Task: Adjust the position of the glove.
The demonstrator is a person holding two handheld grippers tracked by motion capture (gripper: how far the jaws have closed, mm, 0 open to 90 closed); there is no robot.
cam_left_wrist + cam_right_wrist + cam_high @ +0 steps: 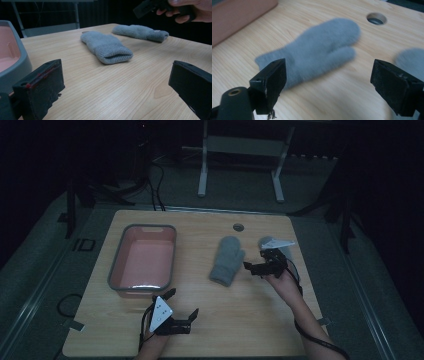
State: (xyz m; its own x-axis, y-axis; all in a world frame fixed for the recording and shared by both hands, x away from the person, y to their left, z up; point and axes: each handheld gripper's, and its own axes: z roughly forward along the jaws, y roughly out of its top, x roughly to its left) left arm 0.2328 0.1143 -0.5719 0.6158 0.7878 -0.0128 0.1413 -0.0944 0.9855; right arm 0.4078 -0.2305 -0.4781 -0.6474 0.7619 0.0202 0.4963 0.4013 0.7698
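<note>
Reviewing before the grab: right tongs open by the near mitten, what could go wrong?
1. The right tongs stand beside the near mitten, at its thumb; shutting there may pinch just the thumb and let it slip.
2. The second mitten lies close by and could get dragged along.
3. The bin sits far left, so a loose grip may drop it on the way.

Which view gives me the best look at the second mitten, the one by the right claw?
The left gripper view: the far mitten lies there whole, cuff tag visible. The high view has the right claw covering most of it; the right gripper view catches a blurred edge.
</note>
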